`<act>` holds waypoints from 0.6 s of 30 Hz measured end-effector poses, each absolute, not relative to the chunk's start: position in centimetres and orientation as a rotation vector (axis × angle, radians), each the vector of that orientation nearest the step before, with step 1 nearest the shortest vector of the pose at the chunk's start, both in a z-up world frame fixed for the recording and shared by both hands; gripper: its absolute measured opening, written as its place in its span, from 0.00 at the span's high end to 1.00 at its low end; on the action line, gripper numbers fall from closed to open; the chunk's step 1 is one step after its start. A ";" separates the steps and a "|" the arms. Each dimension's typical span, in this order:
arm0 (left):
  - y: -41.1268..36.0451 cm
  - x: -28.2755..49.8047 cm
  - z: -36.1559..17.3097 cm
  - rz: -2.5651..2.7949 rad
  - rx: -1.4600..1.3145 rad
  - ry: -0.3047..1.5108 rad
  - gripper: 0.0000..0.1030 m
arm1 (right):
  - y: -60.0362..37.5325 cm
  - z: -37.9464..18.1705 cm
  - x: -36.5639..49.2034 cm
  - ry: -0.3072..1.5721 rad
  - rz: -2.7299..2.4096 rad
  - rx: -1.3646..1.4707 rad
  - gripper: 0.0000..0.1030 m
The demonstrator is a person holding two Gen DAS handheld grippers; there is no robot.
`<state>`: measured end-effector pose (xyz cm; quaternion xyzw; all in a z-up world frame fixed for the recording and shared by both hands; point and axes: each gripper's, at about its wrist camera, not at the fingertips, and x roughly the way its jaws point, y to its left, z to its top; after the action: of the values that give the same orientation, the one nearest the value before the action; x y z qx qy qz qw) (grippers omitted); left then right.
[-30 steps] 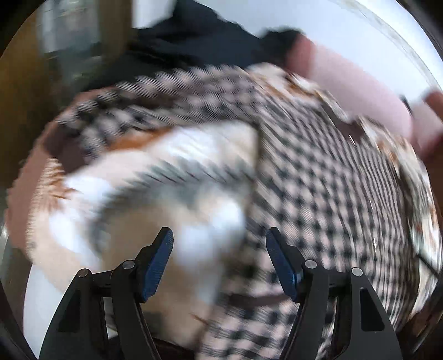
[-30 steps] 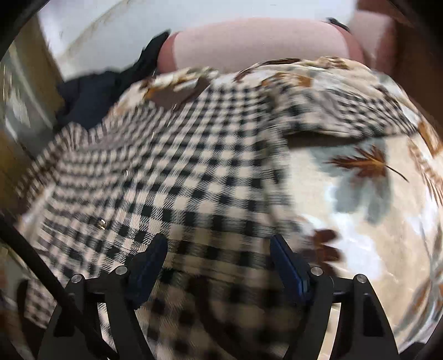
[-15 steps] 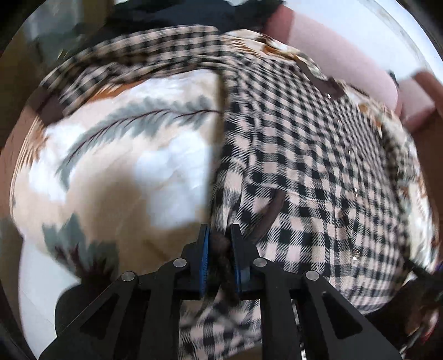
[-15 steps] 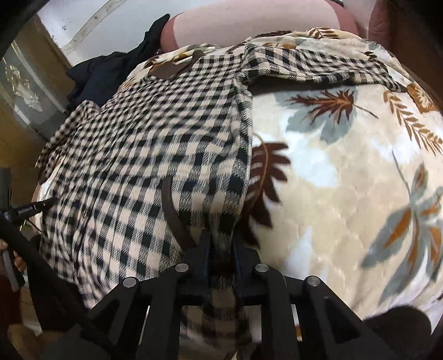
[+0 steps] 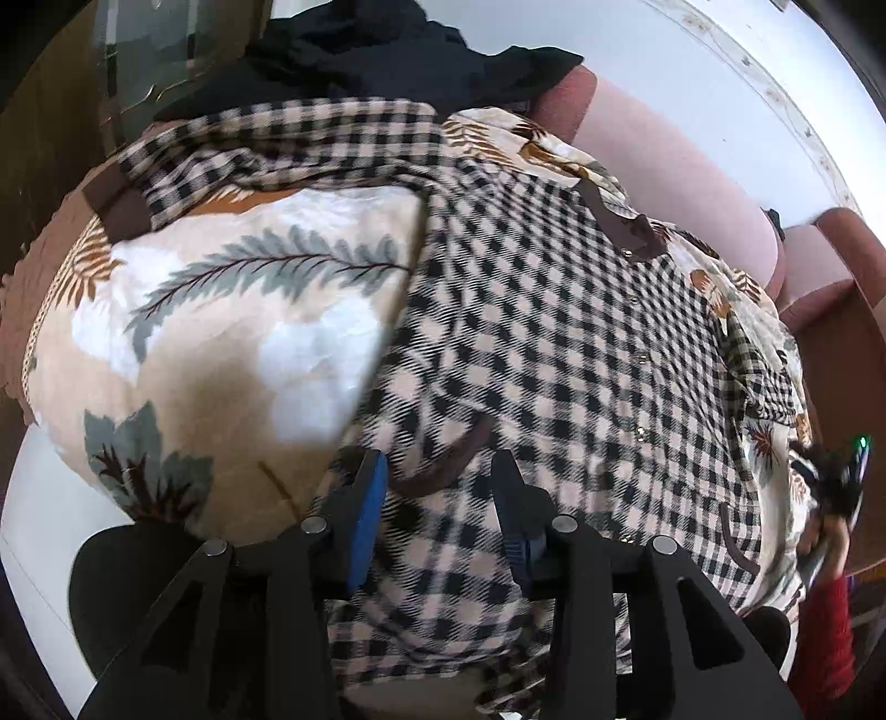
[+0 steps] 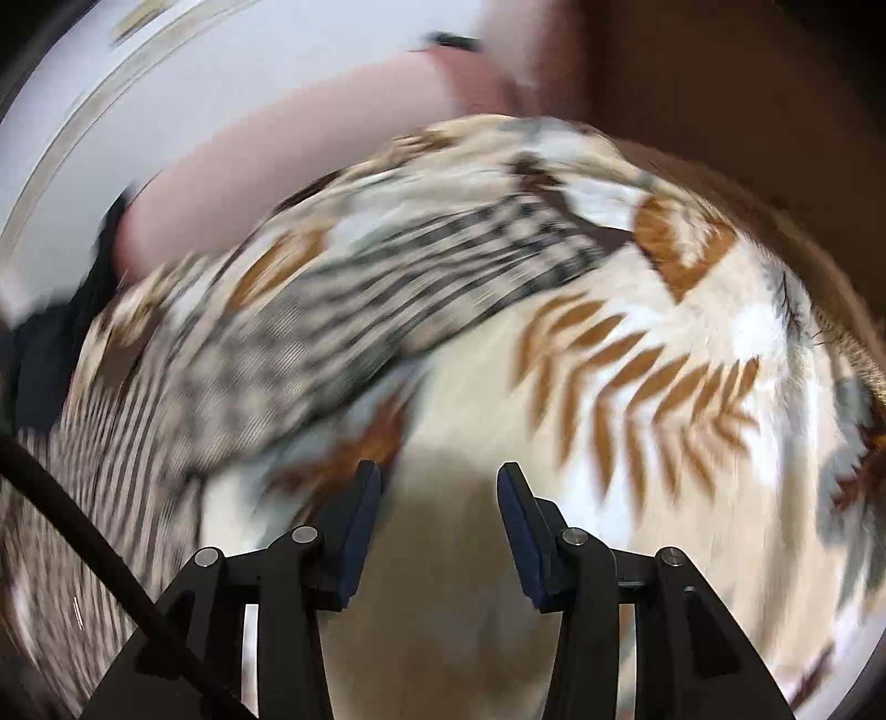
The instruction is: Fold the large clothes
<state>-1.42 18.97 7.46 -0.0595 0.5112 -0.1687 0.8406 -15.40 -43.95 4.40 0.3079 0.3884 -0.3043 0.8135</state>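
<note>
Your checked shirt (image 5: 554, 332) lies spread face up on the leaf-print quilt (image 5: 232, 310), collar toward the pink headboard (image 5: 664, 166), one sleeve stretched out across the top toward the brown cuff (image 5: 119, 207). Your left gripper (image 5: 437, 498) hovers over the hem near the curved brown pocket trim (image 5: 443, 471), jaws parted and empty. Your right gripper (image 6: 440, 498) is also spread and empty, over bare quilt (image 6: 664, 415) beside the other sleeve (image 6: 387, 288); that view is smeared by motion, so fine detail there is uncertain.

The step in hand looks like picking the grip points for a side fold. Take the cloth at its edge, not mid-panel, and catch only the shirt, not the quilt beneath. Grip the hem corner with the left and the sleeve or shoulder on the same side with the right, so the fold line runs straight. Steady the right before closing. A dark garment (image 5: 387, 50) lies beyond; keep clear of it.
</note>
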 end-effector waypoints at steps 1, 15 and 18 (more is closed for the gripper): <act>18.5 -1.4 7.6 -0.360 -0.126 1.079 0.63 | -45.7 4.2 -14.8 0.821 -0.662 0.698 0.53; 15.3 -0.8 8.7 -0.363 -0.118 1.066 0.62 | -57.5 4.1 -12.4 0.612 -0.719 1.025 0.95; 15.3 -0.5 9.0 -0.384 -0.122 1.046 0.62 | -58.4 6.6 -15.4 0.581 -0.832 0.971 0.96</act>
<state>-0.51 15.27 9.03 -0.0579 0.4959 -0.1823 0.8471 -15.37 -58.44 6.57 0.4464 0.2672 -0.3825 0.7636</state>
